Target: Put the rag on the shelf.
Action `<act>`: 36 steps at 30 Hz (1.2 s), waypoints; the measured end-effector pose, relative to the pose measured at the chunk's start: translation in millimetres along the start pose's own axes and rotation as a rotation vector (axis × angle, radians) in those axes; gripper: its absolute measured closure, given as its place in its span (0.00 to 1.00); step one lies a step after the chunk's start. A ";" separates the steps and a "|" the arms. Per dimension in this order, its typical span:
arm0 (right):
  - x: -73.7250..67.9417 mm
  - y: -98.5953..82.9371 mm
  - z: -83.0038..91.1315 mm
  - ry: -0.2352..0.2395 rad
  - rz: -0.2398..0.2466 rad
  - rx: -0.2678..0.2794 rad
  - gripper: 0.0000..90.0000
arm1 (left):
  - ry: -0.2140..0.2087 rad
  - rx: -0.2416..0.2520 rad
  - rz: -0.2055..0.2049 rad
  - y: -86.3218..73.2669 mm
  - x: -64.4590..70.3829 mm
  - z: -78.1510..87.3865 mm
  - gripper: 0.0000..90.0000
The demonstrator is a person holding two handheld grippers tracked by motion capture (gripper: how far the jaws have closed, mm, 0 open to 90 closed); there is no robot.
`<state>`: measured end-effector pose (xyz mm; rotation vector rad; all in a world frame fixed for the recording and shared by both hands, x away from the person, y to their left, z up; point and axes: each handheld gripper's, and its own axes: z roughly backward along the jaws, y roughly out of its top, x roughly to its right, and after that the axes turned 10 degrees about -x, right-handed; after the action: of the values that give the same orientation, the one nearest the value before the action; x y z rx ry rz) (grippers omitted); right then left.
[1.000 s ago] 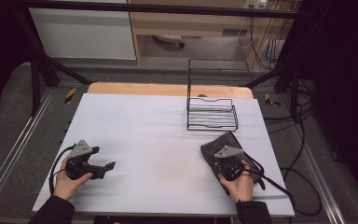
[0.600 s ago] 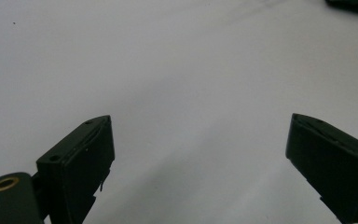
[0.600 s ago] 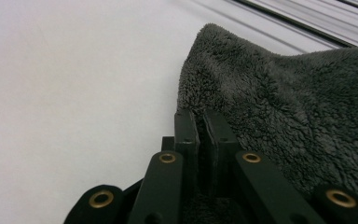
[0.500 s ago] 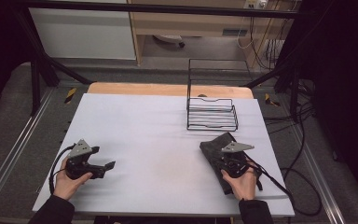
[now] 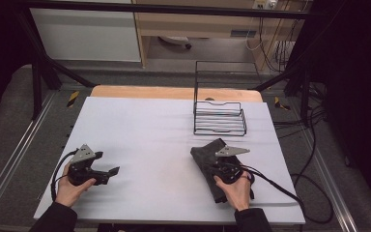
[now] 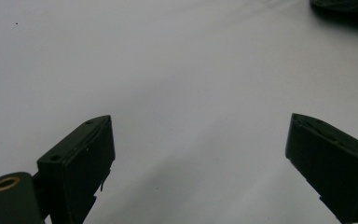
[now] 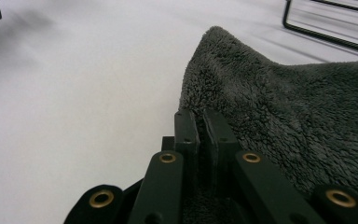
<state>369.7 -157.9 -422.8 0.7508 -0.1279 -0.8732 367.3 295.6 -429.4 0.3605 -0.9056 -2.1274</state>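
A dark grey fleecy cloth [image 5: 206,155] lies on the white table at the front right. My right gripper [image 5: 221,166] rests on it with a hand behind it. In the right gripper view its jaws stand pressed together at the cloth's left edge [image 7: 200,122], shut on the cloth [image 7: 289,102], which rises to a peak beyond them. My left gripper [image 5: 112,171] lies at the front left, held by the other hand. It is open, with only bare table between its jaws [image 6: 198,163]. A corner of the cloth [image 6: 345,5] shows far off.
A black wire rack [image 5: 220,117] with a tall back frame stands at the back right of the white table [image 5: 145,125]; its base bar [image 7: 331,35] shows beyond the cloth. Cables [image 5: 280,188] trail from the right gripper. A wooden strip [image 5: 149,92] edges the far side.
The right gripper has shifted slightly right on the cloth and its grey plate has swung round to the right. The left gripper has stayed put.
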 end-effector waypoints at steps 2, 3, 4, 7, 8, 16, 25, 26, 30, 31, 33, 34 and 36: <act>-3.5 3.4 -4.3 0.004 -0.009 0.005 0.95 | 0.002 0.000 0.000 -0.1 -0.2 0.1 0.09; -4.7 4.9 -6.4 0.006 -0.013 0.012 0.95 | 0.003 0.000 0.000 -0.1 -0.2 0.2 0.09; -6.3 6.3 -8.5 0.015 -0.025 0.015 0.95 | 0.003 0.000 0.000 -0.1 -0.2 0.2 0.09; -11.1 10.7 -16.6 0.018 -0.036 0.012 0.95 | 0.003 -0.001 0.000 -0.1 -0.3 0.2 0.09; -13.0 12.1 -19.4 0.019 -0.035 0.011 0.95 | 0.004 -0.001 0.000 -0.1 -0.2 0.1 0.09; -26.5 29.5 -39.7 0.017 -0.052 0.002 0.95 | 0.002 -0.002 -0.002 0.1 0.2 -0.1 0.09; -35.3 41.3 -64.9 0.023 -0.069 -0.022 0.95 | 0.003 -0.006 -0.007 0.3 0.9 -0.9 0.09; -34.9 41.8 -68.8 0.029 -0.076 -0.020 0.94 | 0.004 -0.008 -0.008 0.3 1.0 -1.0 0.09; -35.2 39.0 -73.9 0.040 -0.054 -0.016 0.85 | 0.004 -0.010 -0.006 0.4 1.3 -1.2 0.09; -35.6 38.9 -73.5 0.054 -0.046 -0.008 0.78 | 0.008 -0.012 -0.005 0.6 1.8 -1.1 0.09; -36.6 40.3 -69.0 0.071 -0.027 0.021 0.65 | 0.009 -0.014 -0.004 0.8 2.2 -1.1 0.08; -37.0 41.6 -65.0 0.075 -0.016 0.034 0.58 | 0.006 -0.016 -0.002 1.4 3.2 -1.1 0.08; -36.4 42.9 -60.3 0.067 0.001 0.043 0.53 | 0.005 -0.018 -0.001 1.8 3.7 -1.3 0.07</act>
<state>397.6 -80.9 -432.9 0.8195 -0.0876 -0.8455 366.5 291.4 -428.9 0.3576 -0.8832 -2.1333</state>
